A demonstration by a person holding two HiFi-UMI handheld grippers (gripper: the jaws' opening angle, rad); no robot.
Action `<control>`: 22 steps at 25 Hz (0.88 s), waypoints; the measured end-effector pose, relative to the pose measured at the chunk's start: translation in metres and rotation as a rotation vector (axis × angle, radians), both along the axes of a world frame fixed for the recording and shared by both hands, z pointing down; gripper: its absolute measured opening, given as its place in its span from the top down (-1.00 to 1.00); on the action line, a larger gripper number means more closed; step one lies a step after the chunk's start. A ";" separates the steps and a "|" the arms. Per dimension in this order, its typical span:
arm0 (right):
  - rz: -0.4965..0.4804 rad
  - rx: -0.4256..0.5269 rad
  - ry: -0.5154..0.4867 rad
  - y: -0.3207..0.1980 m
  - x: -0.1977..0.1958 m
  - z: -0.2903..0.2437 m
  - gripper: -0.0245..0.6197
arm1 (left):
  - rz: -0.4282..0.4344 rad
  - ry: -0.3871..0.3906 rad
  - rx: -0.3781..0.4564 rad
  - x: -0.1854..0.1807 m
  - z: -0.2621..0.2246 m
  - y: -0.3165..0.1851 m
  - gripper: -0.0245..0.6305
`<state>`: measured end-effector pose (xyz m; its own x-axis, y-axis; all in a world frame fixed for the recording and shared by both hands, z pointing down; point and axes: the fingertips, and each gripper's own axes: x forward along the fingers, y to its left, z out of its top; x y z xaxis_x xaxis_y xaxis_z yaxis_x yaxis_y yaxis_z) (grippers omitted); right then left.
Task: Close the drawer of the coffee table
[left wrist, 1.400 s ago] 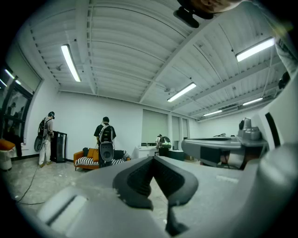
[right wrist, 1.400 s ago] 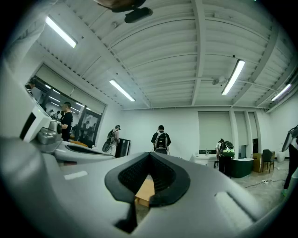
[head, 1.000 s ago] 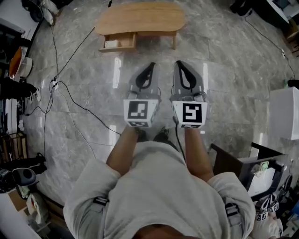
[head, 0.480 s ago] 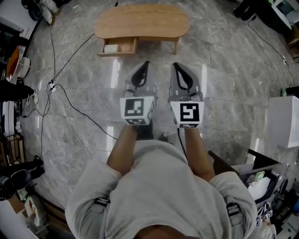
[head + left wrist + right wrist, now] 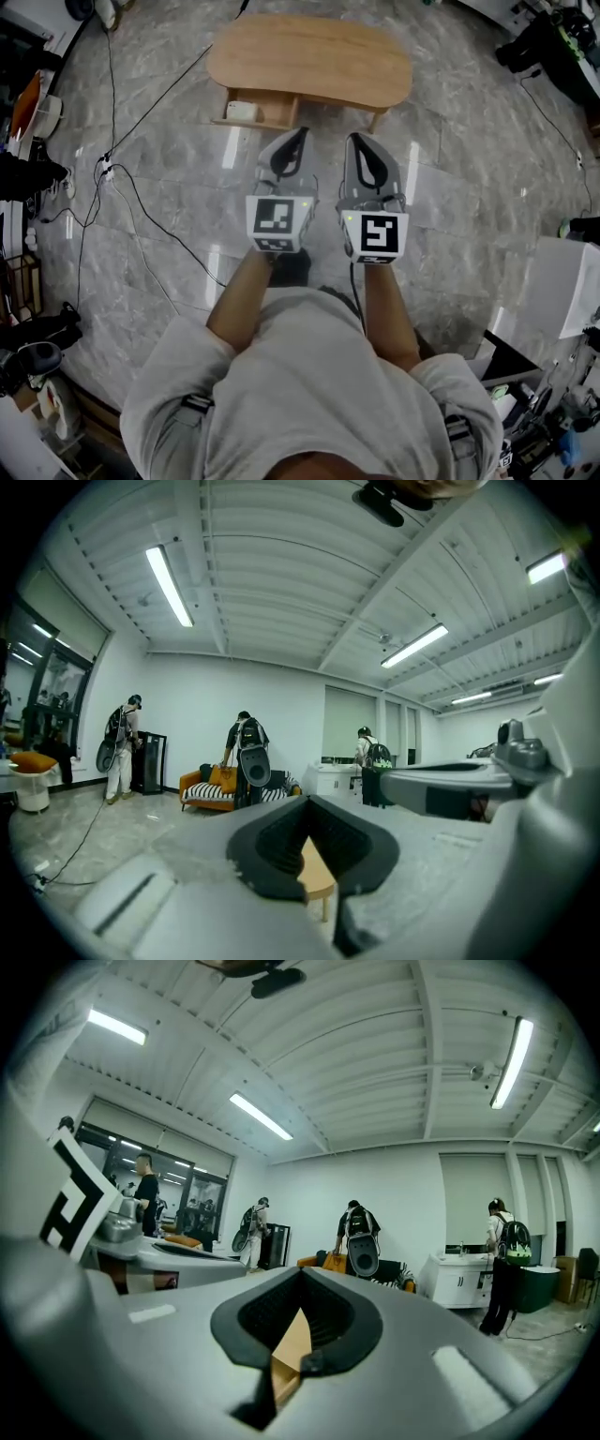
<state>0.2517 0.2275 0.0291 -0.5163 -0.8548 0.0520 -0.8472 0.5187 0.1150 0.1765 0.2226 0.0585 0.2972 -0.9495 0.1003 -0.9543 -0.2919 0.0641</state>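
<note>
A low wooden coffee table [image 5: 309, 58] with an oval top stands on the grey stone floor ahead of me. Its drawer [image 5: 253, 112] hangs pulled out at the table's near left side, with a small white thing inside. My left gripper [image 5: 298, 133] and right gripper [image 5: 361, 139] are held side by side in the air, both shut and empty, their tips short of the table's front edge. The left tips hang close to the drawer's right end without touching. A sliver of the table [image 5: 314, 881] shows through the left jaws and another [image 5: 292, 1349] through the right jaws.
Black cables [image 5: 141, 192] trail over the floor at my left. A white box [image 5: 567, 286] stands at the right, and gear is piled along the left wall. Several people with backpacks [image 5: 246, 758] stand by a striped sofa across the room.
I have walked toward the coffee table with both grippers held out. The table and its open drawer now lie much nearer the gripper tips. Both grippers stay shut.
</note>
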 end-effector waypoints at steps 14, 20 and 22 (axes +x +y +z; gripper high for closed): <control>-0.132 -0.086 -0.012 -0.114 -0.093 0.038 0.90 | -0.172 -0.005 -0.081 -0.116 0.035 -0.100 0.86; -0.210 -0.171 -0.033 -0.181 -0.150 0.072 0.90 | -0.254 -0.090 -0.132 -0.181 0.053 -0.157 0.86; -0.251 -0.167 -0.045 -0.201 -0.168 0.063 0.90 | -0.295 -0.089 -0.131 -0.200 0.046 -0.178 0.86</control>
<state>0.0835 0.0263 0.0919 -0.7154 -0.6817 0.1536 -0.6923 0.7212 -0.0241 -0.0235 0.0451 0.1042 -0.0039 -0.9707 0.2402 -1.0000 0.0029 -0.0044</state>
